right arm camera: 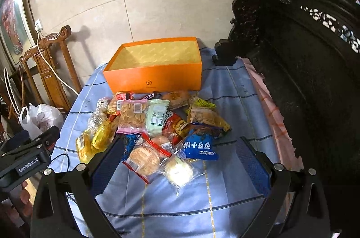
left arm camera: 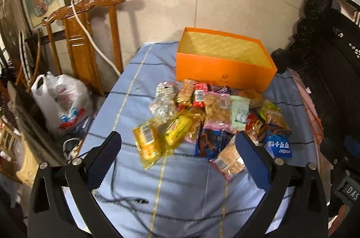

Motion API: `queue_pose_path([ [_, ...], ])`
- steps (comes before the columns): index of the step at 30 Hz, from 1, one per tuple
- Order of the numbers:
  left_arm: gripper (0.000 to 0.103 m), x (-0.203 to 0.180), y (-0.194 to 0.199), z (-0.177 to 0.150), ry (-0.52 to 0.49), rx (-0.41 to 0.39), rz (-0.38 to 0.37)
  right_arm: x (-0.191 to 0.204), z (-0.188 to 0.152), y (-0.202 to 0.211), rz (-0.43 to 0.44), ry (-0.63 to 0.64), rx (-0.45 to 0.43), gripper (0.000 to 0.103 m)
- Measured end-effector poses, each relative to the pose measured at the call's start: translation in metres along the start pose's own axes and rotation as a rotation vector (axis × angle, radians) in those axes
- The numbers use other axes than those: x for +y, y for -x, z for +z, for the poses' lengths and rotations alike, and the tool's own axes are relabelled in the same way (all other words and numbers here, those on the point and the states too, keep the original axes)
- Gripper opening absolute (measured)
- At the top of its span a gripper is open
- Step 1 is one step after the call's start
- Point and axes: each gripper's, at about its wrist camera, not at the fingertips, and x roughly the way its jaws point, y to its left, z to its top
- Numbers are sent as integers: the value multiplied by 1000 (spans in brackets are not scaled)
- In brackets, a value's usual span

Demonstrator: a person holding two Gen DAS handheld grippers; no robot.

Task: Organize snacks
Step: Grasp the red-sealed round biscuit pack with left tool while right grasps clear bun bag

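A pile of snack packets (left arm camera: 211, 116) lies on a blue cloth-covered table (left arm camera: 139, 85), in front of an open, empty orange box (left arm camera: 225, 71). The pile (right arm camera: 157, 125) and the box (right arm camera: 155, 78) also show in the right wrist view. My left gripper (left arm camera: 177, 148) is open and empty, above the near side of the pile by yellow packets (left arm camera: 157, 136). My right gripper (right arm camera: 180, 152) is open and empty, its fingers either side of a round cracker packet (right arm camera: 144, 159), a pale bun packet (right arm camera: 178, 171) and a blue packet (right arm camera: 200, 148).
A carved wooden chair (left arm camera: 85, 35) and a white plastic bag (left arm camera: 60, 101) stand left of the table. Dark carved furniture (right arm camera: 303, 58) stands close on the right. A black cable (left arm camera: 117, 193) lies on the cloth. The left gripper's body (right arm camera: 27, 161) shows at the right view's left edge.
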Motion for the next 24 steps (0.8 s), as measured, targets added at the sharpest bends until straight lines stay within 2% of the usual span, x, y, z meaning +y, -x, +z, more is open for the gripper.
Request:
queue_pose_path([
  [3,99,0,-22,-11,-28,32,-39,-10,-10,-17,4,-6,32,100],
  [7,99,-5,-61,-33,-55,81,-60,-24,-37,-59,8,-5,106,100],
  [11,99,-19,-93,-48,-105,129,-98,-33,-58,-98,40,-16,126,100],
  [15,99,-18,-106,-59,-121,136,-68,-24,-70,-129,102,-1,131,100],
  [19,99,-14,-118,-60,-110,163,-42,-8,-73,-155,83,64,129,100],
  [22,99,-20,-123,-65,-144,166,-39,-3,-74,-169,85,71,144,100],
  [23,99,-22,-122,-66,-155,165,-42,-2,-74,-171,83,77,145,98],
  [24,99,-24,-122,-67,-167,166,-48,0,-75,-173,97,84,147,84],
])
